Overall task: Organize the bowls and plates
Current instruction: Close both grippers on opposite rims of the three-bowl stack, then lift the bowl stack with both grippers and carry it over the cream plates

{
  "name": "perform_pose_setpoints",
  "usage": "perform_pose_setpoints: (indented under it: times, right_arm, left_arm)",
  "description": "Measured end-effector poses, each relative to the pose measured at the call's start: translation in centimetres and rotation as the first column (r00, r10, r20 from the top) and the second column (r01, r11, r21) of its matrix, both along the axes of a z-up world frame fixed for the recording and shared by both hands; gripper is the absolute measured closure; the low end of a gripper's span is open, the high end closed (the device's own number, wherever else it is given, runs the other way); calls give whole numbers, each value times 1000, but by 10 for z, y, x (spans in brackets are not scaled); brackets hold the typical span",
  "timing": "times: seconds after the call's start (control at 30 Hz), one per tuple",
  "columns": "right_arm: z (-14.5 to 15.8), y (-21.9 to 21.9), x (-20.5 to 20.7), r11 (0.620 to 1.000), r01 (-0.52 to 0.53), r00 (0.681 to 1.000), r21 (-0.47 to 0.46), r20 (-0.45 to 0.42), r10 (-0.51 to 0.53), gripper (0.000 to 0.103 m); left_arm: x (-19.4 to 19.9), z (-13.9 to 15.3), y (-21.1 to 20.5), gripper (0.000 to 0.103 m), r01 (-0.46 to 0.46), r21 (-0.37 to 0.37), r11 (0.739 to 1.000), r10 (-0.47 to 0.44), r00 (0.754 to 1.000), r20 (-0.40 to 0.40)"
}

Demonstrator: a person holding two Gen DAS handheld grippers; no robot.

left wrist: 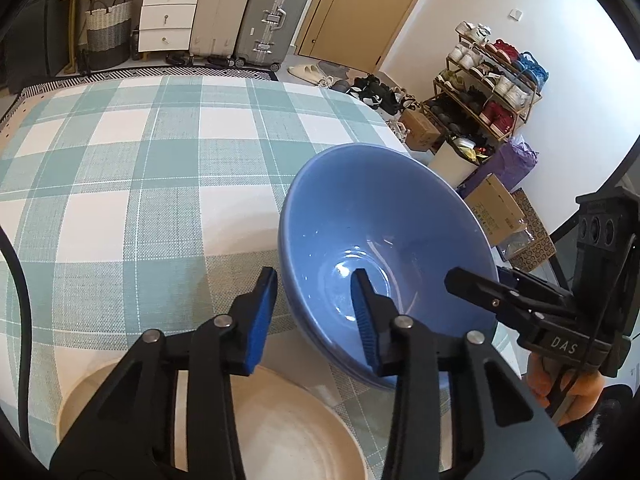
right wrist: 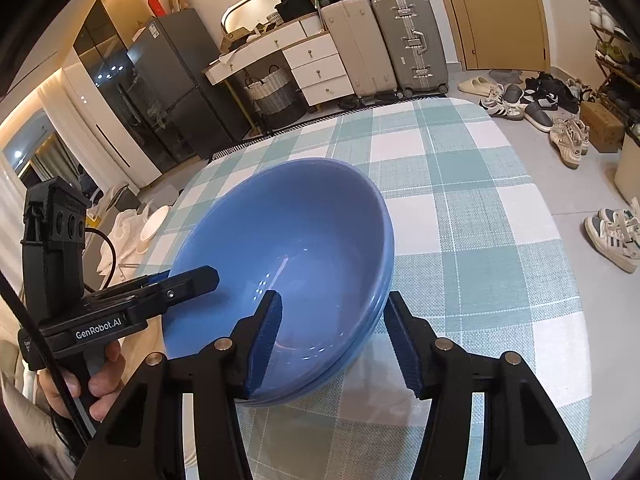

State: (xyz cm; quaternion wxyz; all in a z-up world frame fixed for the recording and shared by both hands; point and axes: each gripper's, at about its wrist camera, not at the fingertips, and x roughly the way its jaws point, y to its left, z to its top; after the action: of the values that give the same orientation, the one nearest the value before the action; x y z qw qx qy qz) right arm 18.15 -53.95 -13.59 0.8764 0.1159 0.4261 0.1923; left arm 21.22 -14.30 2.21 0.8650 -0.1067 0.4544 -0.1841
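Note:
A stack of blue bowls (left wrist: 380, 220) (right wrist: 288, 232) stands on the checked tablecloth (left wrist: 140, 140). My left gripper (left wrist: 315, 271) straddles the stack's near left rim, one finger outside and one inside. A strip of cloth shows between the outer pad (left wrist: 262, 312) and the bowl wall. My right gripper (right wrist: 334, 294) straddles the opposite rim, with its inner finger over the bowl's hollow and the outer pad (right wrist: 402, 340) close beside the wall. Each gripper also shows in the other's view, the left gripper (right wrist: 188, 280) and the right gripper (left wrist: 476, 274). A cream plate (left wrist: 288, 420) lies under my left gripper.
The tablecloth (right wrist: 460, 200) stretches bare beyond the bowls to the far edge. Past the table stand suitcases (left wrist: 272, 16), a white drawer unit (left wrist: 168, 12) and a shoe rack (left wrist: 492, 80). Shoes (right wrist: 568, 140) and boxes (left wrist: 496, 208) lie on the floor at the right.

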Motion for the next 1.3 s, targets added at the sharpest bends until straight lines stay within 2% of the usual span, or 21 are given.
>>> perform_pose_setpoints:
  times: [0.3,0.43,0.8,1.3]
  right_arm:
    - [2,0,-1,999,13,1000,-49,19,-12,61]
    - [2,3,-3,997,12,999,-77,33,-10,61]
    - [3,-1,-4,998,18,1000,-65,27,-16,61]
    - [16,-2,-14,997,25,998,-72,59,-21,61]
  left_arm:
    - [-2,2,-3,75,7,35,999,-8,1000,17]
    - [-4,2,-5,75,10,55,998,-11,1000,26]
    - [-7,3,-5,75,13,56,998,-14,1000,26]
    - [-19,20,-7,75,17,62,998,-21,998,58]
